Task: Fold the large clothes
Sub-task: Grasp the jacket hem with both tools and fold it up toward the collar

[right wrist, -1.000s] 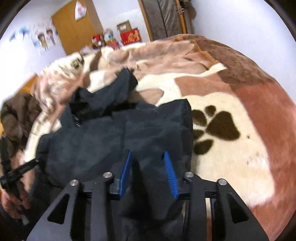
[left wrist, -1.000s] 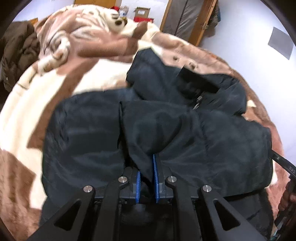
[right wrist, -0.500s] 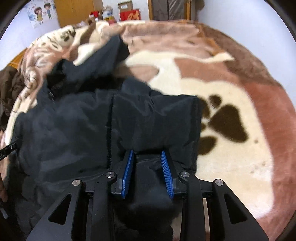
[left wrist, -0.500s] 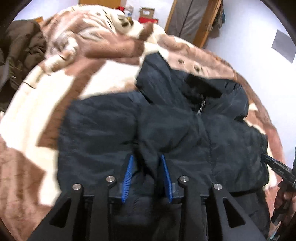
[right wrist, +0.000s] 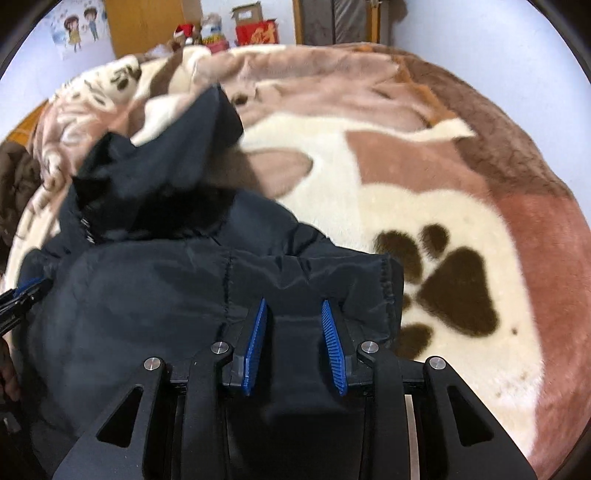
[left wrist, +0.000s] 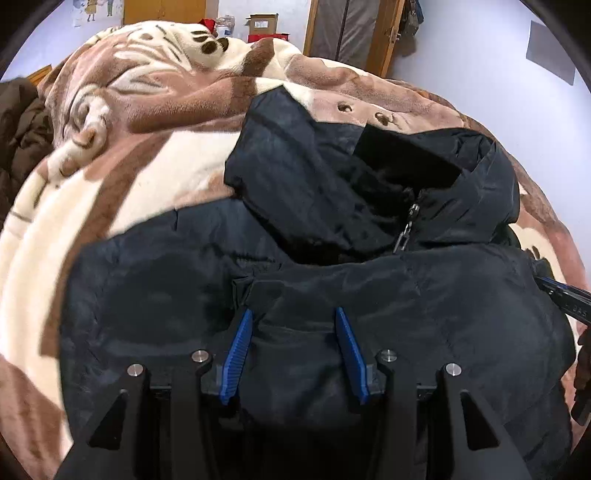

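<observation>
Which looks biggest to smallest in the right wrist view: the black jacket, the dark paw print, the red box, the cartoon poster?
1. Black jacket, though it lies nearest the camera.
2. Paw print.
3. Red box and poster: both small and far off, too alike to rank.

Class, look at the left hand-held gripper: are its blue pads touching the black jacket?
Cannot tell. In the left wrist view the left hand-held gripper, jaws just opening, straddles a fold of the black jacket, but neither contact nor a gap shows plainly.

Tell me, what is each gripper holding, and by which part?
Right gripper: black padded jacket, by its folded edge. Left gripper: jaws just opened, jacket loose between, nothing held.
</observation>
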{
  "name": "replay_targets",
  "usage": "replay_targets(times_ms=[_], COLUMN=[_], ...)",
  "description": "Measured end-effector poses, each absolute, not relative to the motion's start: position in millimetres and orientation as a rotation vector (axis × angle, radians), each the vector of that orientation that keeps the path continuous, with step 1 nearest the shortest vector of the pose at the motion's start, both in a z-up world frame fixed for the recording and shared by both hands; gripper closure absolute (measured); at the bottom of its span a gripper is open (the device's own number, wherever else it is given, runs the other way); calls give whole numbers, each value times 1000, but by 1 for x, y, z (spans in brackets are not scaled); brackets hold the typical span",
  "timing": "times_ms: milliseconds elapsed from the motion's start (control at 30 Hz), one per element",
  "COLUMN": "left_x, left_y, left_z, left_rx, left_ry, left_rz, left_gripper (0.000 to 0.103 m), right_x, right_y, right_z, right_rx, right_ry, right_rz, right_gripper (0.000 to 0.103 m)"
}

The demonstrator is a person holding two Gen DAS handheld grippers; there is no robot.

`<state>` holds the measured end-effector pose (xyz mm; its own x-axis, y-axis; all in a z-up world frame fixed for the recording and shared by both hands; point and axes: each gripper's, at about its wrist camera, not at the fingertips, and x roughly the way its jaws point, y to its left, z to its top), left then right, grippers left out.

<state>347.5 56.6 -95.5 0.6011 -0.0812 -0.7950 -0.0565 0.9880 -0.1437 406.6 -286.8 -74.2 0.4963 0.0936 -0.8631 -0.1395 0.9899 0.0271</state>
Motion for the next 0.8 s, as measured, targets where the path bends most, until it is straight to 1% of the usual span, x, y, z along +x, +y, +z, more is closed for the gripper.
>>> replay_targets(times_ms=[67, 167, 267, 367, 467, 533, 633, 700, 800], left_x=[345, 348, 344, 323, 297, 290, 300, 302, 304], left_y=[55, 56, 59, 67, 73, 76, 77, 75, 73], left_z=[-104, -100, -82, -54, -38, -45, -82, -94, -98], left_rx=[-173, -180, -168, -201, -183, -179, -158, -163, -167], left_ry=[926, 936, 938, 887, 826, 841, 950, 950, 947], left_rz=[-20, -14, -8, -28, -31, -31, -8, -11, -2], left_gripper=[53, 53, 54, 54, 54, 54, 54, 54, 54], right_x=[410, 413, 408, 383, 350, 333, 333, 341, 347], right_y=[-284, -285, -284, -288, -290, -287, -277, -274, -271], right_z=[-87, -89, -68, -33, -16, -18, -48, -67, -75], right_rx=[-66, -55, -76, -29, 1, 2, -29, -44, -71], right_ry=[1049, 1064, 1054, 984, 946, 944, 1025, 1069, 1075], right_rz=[140, 127, 110, 150, 199, 224, 221, 222, 215], right_gripper=[72, 72, 72, 72, 72, 72, 72, 72, 72])
